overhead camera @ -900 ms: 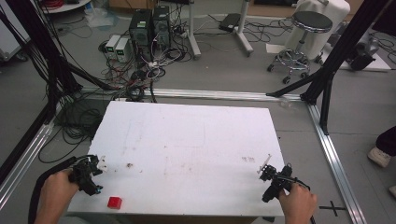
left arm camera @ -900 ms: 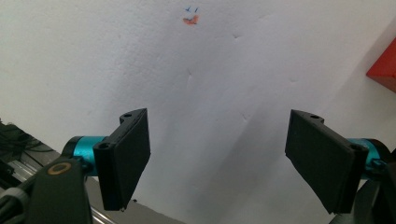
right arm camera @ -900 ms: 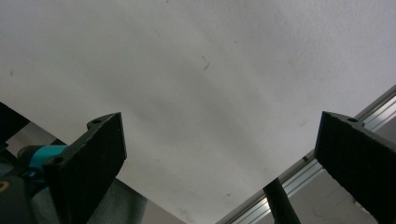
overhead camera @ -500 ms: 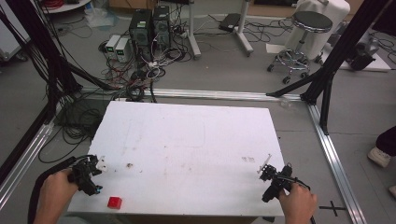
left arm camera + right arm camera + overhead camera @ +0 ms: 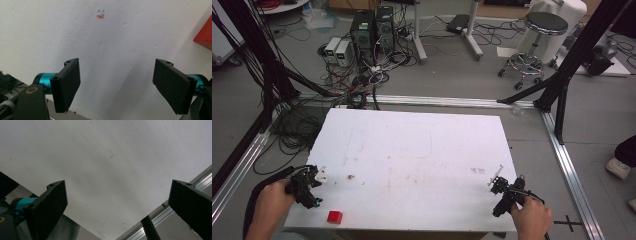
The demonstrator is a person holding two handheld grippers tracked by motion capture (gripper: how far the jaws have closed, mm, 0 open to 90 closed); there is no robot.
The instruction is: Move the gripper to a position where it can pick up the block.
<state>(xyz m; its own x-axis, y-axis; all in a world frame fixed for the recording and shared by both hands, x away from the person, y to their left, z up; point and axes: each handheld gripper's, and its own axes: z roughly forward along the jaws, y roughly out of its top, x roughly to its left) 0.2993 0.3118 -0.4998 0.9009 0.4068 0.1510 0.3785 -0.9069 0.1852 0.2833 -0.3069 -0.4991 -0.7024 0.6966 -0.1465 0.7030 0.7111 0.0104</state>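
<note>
A small red block (image 5: 334, 217) lies near the front left edge of the white table (image 5: 422, 150); its corner shows at the right edge of the left gripper view as the red block (image 5: 205, 35). My left gripper (image 5: 309, 182) rests at the table's front left, just left of the block, jaws wide open with nothing between them, as the left gripper (image 5: 116, 85) view confirms. My right gripper (image 5: 501, 189) sits at the front right corner, also open and empty; the right gripper (image 5: 117, 207) looks across bare white table.
A small brown-orange stain (image 5: 350, 177) marks the table near the left gripper, seen as the stain (image 5: 100, 16) ahead of the jaws. Aluminium frame rails (image 5: 569, 170) border the table. Cables, computer cases (image 5: 372, 27) and a stool (image 5: 537, 30) stand on the floor beyond.
</note>
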